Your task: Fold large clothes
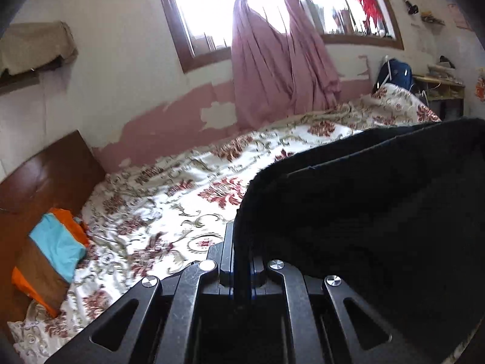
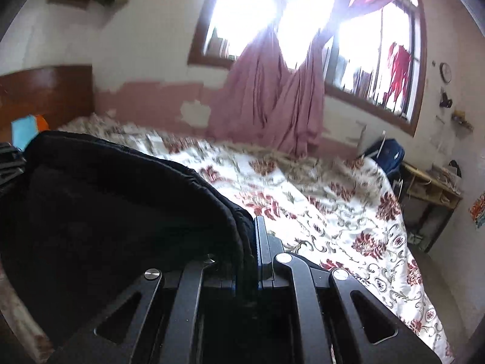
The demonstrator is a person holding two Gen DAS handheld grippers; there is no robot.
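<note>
Left gripper (image 1: 242,261), right gripper (image 2: 246,254) both clamp black garment (image 1: 363,212), stretched sideways between them above floral bedspread (image 1: 169,200).

Count: one black garment (image 1: 363,212), pinched between two grippers, left (image 1: 241,261) and right (image 2: 247,254). Ahead of both tools: one bed (image 1: 169,200), one window (image 2: 303,30), two pink curtains (image 1: 272,69), one blue backpack (image 2: 391,151).

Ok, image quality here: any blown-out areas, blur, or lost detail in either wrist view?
Left wrist: window blown out, bedspread slightly smeared, black garment nearly featureless. Right wrist: window glare is stronger, washing over the curtains; bedspread motion-blurred; fisheye bends the frames in both.
</note>
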